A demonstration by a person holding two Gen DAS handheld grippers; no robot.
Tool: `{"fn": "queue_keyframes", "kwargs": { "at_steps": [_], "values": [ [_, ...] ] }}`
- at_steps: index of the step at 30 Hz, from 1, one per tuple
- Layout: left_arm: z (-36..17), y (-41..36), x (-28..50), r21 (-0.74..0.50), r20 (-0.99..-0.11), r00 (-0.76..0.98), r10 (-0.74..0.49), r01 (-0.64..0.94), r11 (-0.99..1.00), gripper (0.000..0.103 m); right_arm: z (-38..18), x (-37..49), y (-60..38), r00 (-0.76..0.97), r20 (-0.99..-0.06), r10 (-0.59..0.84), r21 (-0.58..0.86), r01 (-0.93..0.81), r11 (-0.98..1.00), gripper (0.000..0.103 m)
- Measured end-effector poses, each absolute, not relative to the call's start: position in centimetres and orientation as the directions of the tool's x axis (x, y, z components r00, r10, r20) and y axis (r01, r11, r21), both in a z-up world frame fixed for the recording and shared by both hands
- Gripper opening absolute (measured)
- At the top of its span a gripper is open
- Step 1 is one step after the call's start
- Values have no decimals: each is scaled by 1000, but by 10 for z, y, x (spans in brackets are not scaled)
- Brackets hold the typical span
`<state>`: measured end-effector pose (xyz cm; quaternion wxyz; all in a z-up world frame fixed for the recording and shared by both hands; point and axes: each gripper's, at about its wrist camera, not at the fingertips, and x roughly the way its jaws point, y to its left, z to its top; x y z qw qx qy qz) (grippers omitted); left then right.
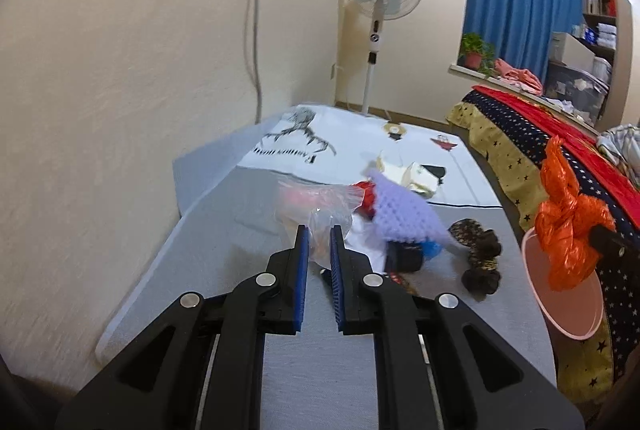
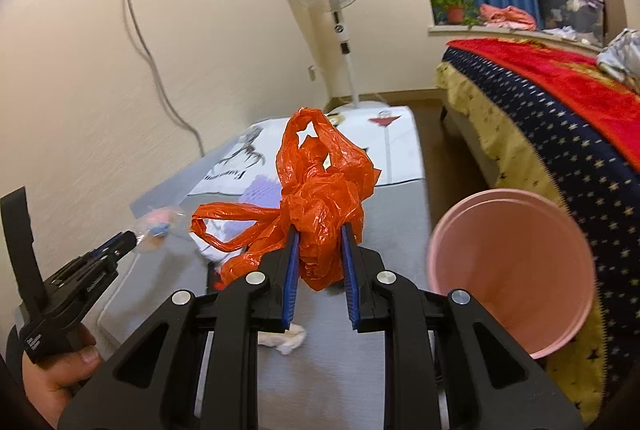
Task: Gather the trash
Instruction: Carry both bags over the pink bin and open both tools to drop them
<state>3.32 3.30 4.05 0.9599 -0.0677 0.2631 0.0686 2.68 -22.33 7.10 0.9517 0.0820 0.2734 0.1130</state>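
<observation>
Left gripper (image 1: pixel 319 244): jaws clamped on a clear zip bag (image 1: pixel 316 214), lifted above the grey table (image 1: pixel 224 254). Right gripper (image 2: pixel 320 246): jaws clamped on a crumpled orange plastic bag (image 2: pixel 320 198), held just left of the pink bin (image 2: pixel 516 270). Purple knit piece (image 1: pixel 404 210) and dark patterned cloth (image 1: pixel 480 254) lie on the table beyond.

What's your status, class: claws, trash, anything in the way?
Right claw shut on orange bag. Left claw shut on clear bag. Pink bin beside, path unobstructed.

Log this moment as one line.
left hand-held gripper: shut on clear zip bag | right hand-held gripper: shut on orange plastic bag | pink bin: nearby
</observation>
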Motion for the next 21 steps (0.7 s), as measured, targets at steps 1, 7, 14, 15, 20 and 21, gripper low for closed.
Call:
{"fn": "queue_keyframes", "kwargs": {
  "at_steps": [1,7,14,15,20,21],
  "values": [
    [42,30,32,-96,-511,855,91,-162,982,11,75,25,-229,832,-497,247,209,-161,965,20],
    [50,8,31,-114,-497,867,40,-111,987,11,95,22,-261,856,-486,179,170,-109,979,20],
    [55,-21,34,-139,-482,876,-18,-56,989,11,118,24,-299,863,-491,116,129,-59,990,20],
    [56,-27,35,-140,-481,876,-29,-44,989,11,122,24,-305,865,-489,107,125,-52,991,20],
    [57,-48,38,-144,-473,878,-72,3,990,11,137,25,-333,877,-477,58,81,-22,997,20],
    [57,-52,39,-143,-472,878,-80,13,990,11,139,25,-339,879,-475,46,73,-13,997,20]
  ]
}}
